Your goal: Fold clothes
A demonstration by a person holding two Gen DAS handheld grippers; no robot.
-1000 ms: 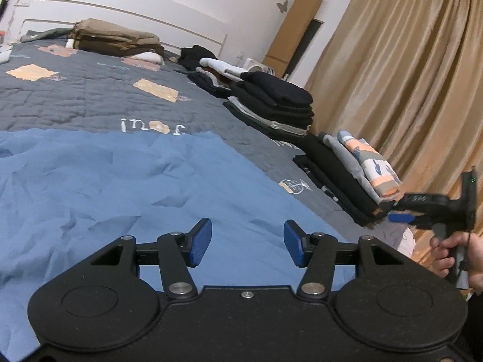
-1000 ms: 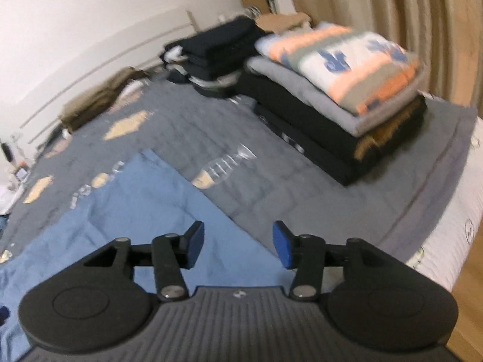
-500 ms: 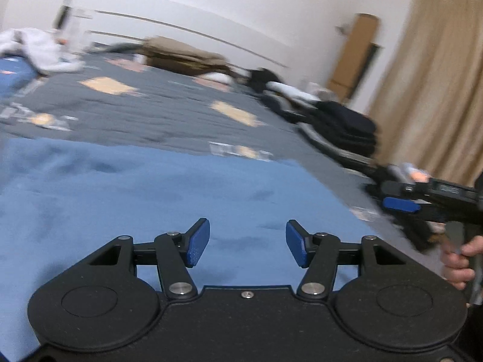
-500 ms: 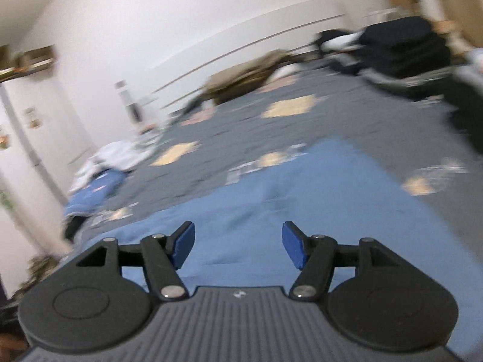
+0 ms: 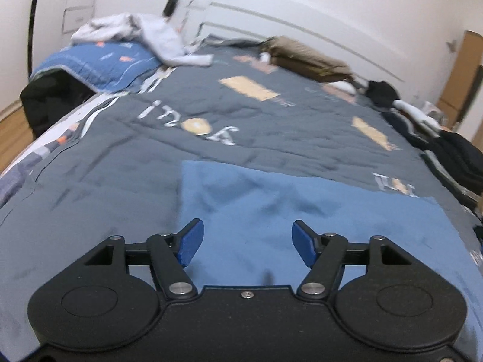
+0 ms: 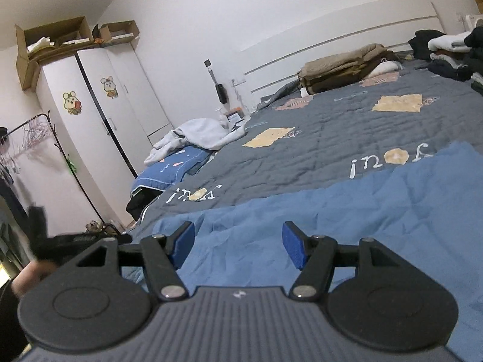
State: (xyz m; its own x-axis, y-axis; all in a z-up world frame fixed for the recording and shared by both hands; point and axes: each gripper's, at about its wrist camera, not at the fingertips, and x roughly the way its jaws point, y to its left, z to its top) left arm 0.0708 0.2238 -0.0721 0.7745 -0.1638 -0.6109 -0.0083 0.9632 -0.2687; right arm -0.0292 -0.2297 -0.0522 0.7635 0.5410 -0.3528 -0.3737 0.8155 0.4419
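Blue garment (image 5: 302, 211) lies spread flat on the grey quilt (image 5: 271, 126) of the bed, wrinkled, its left edge and upper-left corner visible in the left wrist view. Left tongs (image 5: 247, 242) hover above the garment near that left edge, blue pads apart and opening, nothing between them. Right tongs (image 6: 238, 246) also hover above the blue garment (image 6: 347, 217), pads apart, nothing clamped. In the right wrist view the left tongs (image 6: 75, 239) show blurred at the far left with the person's hand (image 6: 30, 274) on the handle. Light grey sweatshirt (image 6: 199, 135) lies crumpled on a folded blue blanket (image 6: 172, 169) at the bed's far corner. Tan folded pile (image 6: 344, 66) by the headboard, dark folded clothes (image 5: 452, 157) along the right edge of the bed. White wardrobe (image 6: 99, 111) with 2 mouse stickers, cardboard boxes (image 6: 60, 39) on top.
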